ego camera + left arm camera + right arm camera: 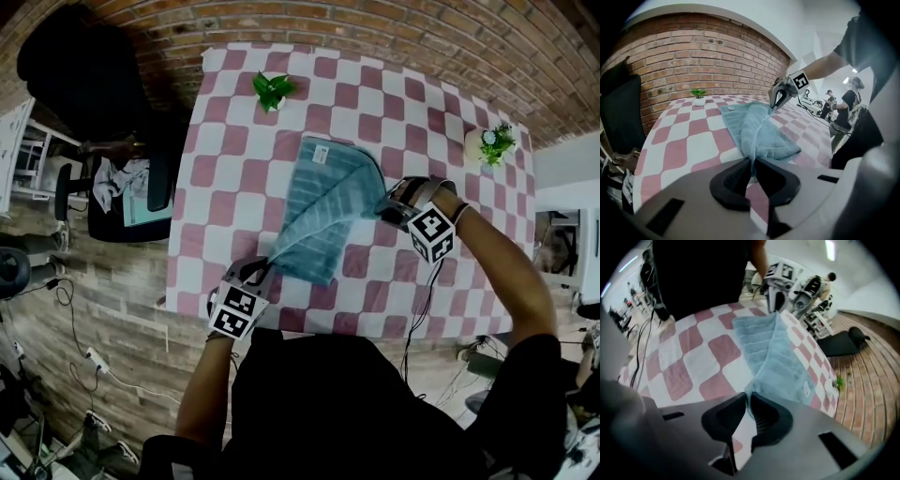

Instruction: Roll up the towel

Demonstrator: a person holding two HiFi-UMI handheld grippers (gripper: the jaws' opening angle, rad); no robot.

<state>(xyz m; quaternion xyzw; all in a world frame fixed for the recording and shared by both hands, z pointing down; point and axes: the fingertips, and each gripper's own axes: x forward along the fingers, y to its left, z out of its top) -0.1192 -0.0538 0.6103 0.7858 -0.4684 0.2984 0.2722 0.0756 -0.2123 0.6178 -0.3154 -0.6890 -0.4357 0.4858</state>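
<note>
**A:** At the checked table (234,122), we have the towel (323,211) by two corners. The left gripper (265,272) is pinched tight on the near corner, and the right gripper (389,208) is clamped on the corner at the right side.

**B:** The held edge hangs raised between them. The far part lies flat on the table, between the two plants.

**A:** We judge it light and limp. It sags and creases where we lift it, so it will not keep a shape by itself. The terry looks grippy rather than slick, and nothing about it is fragile.

**B:** Corners and hems seem the best holds, because they keep the edge taut and straight for a roll. A pinch in the middle would likely bunch it.

**A:** We cannot tell how much cloth sits between the pads, since only a thin fold shows there.

**B:** The towel's underside is hidden, our own body covers the near table edge, and the small label at the far corner is unreadable.
</note>
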